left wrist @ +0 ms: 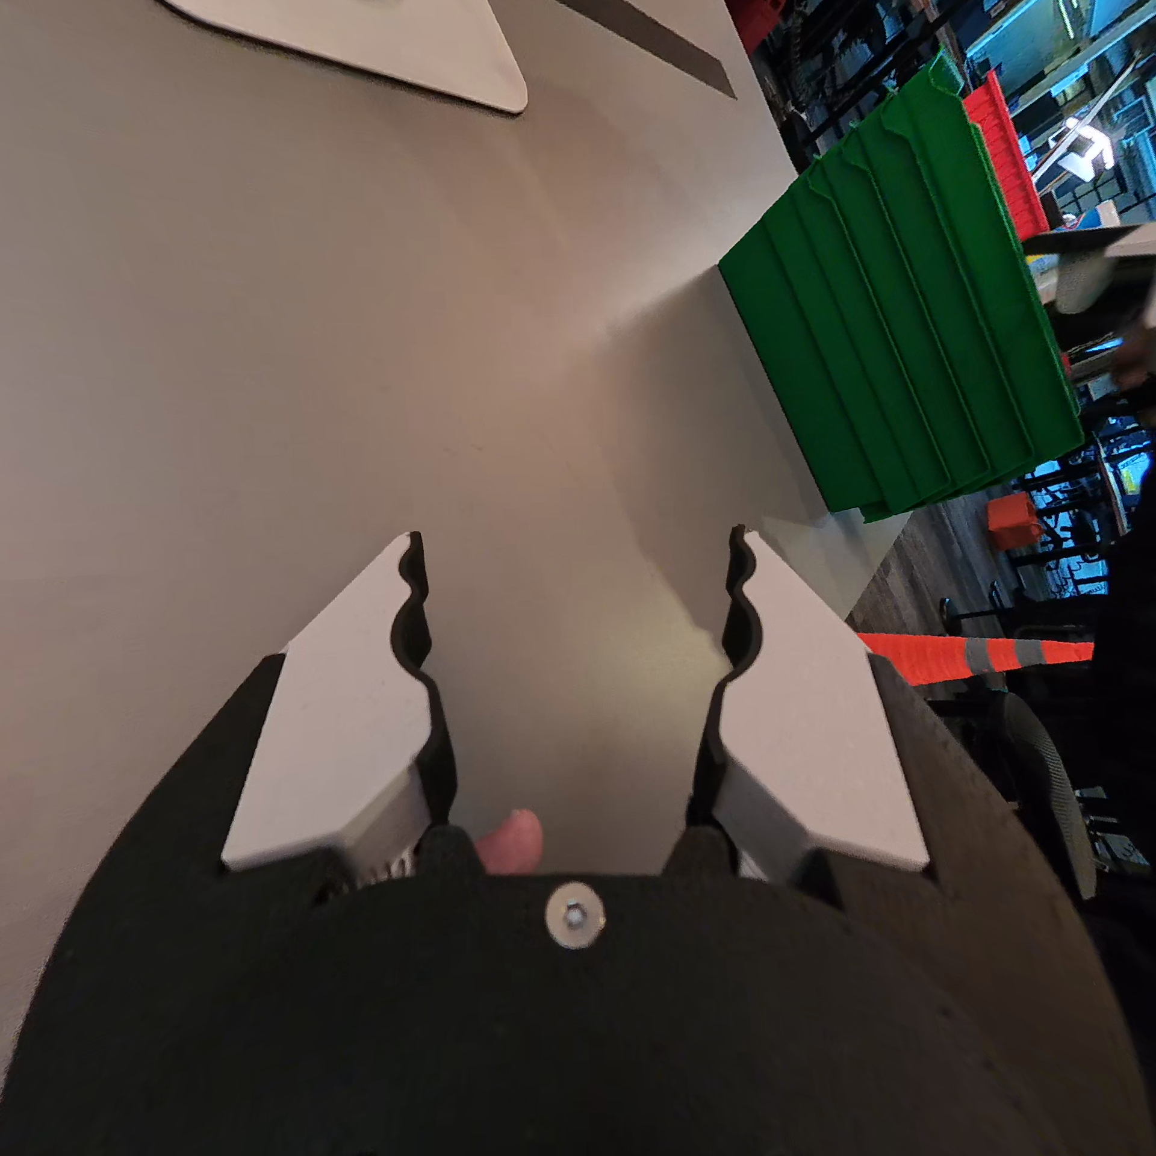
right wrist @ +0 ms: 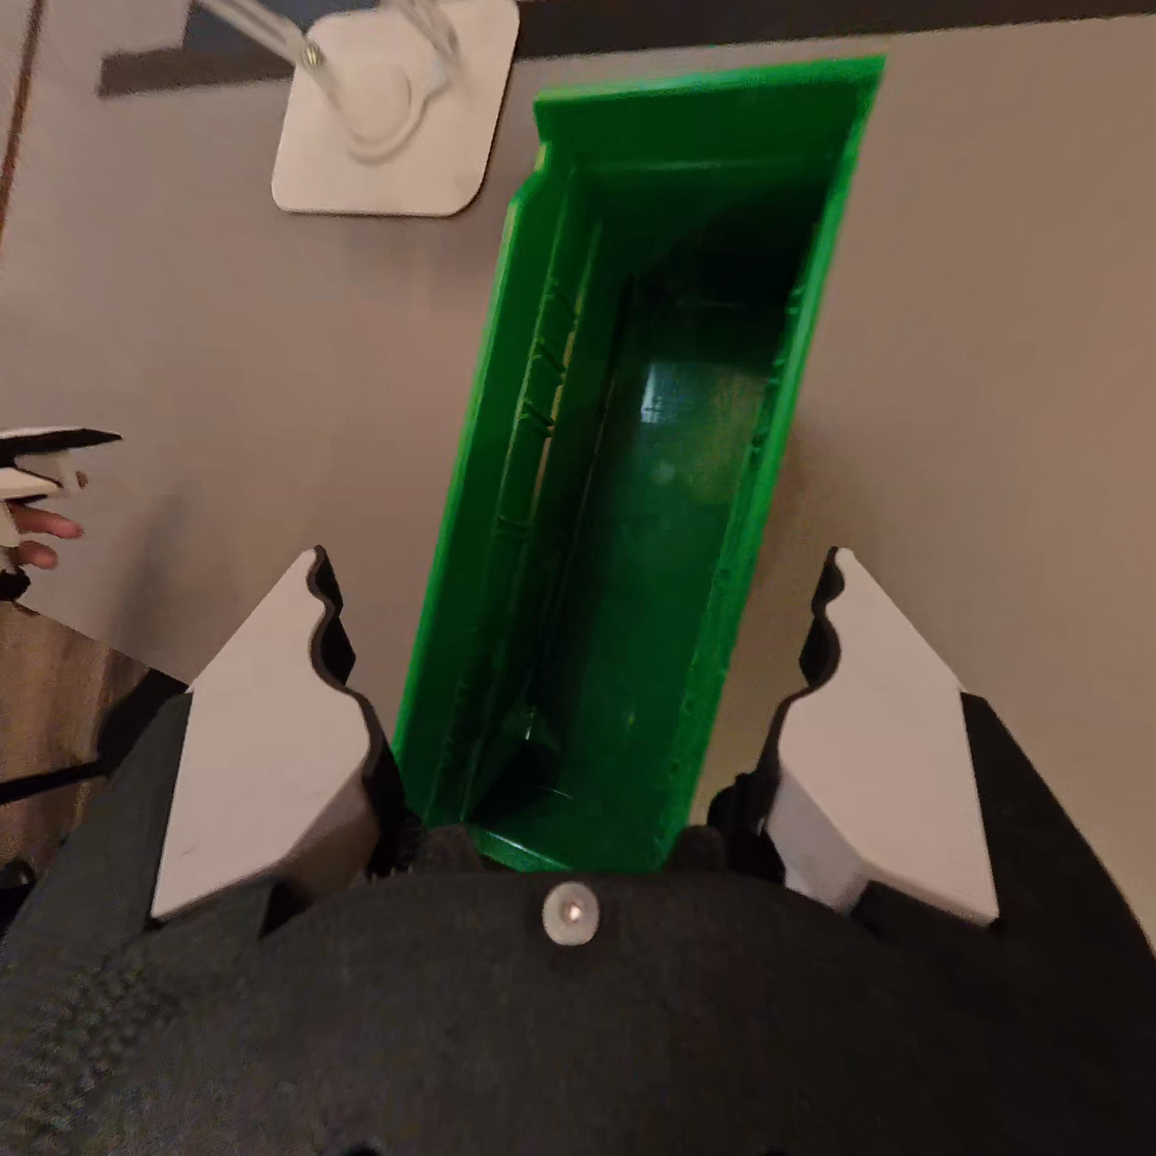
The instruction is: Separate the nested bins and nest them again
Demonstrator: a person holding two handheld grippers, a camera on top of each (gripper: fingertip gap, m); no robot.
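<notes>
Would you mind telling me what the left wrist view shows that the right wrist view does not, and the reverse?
Only the left wrist view shows the green bin's ribbed outer side, a red bin behind it, an orange cone and shelving beyond the table edge. Its own left gripper is open over bare table.

Only the right wrist view looks down into the green bin's empty interior, with the open right gripper straddling its near end.

Both show the green bin, the grey table and a white base plate.
</notes>
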